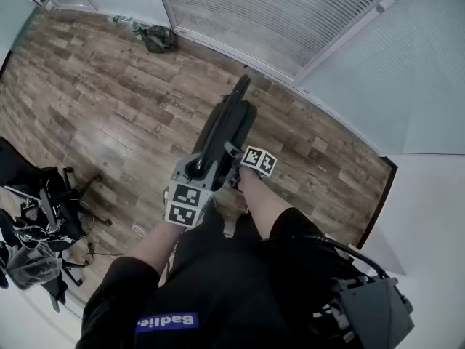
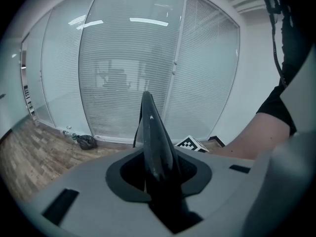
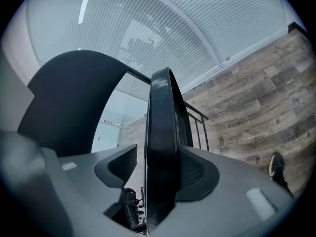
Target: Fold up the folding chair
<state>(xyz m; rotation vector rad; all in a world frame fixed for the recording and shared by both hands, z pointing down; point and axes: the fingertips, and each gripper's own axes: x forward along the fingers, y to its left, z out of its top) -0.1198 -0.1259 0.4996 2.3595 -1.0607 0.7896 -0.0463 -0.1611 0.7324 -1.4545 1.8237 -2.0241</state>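
The black folding chair (image 1: 229,122) stands nearly flat in front of me over the wood floor, seen edge-on from above. My left gripper (image 1: 196,170) is shut on its near upper edge; in the left gripper view the thin black panel (image 2: 150,127) runs up between the pads of the left gripper (image 2: 158,174). My right gripper (image 1: 237,155) grips the chair just to the right of the left one. In the right gripper view a thick black panel edge (image 3: 160,112) fills the space between the jaws of the right gripper (image 3: 160,174), with the chair's metal bars (image 3: 197,127) behind it.
A glass wall with blinds (image 1: 290,20) runs along the far side. By its base lies a dark bag (image 1: 158,38). At the left stands a black office chair with cables (image 1: 43,217). A dark door frame (image 1: 378,195) borders the floor at the right.
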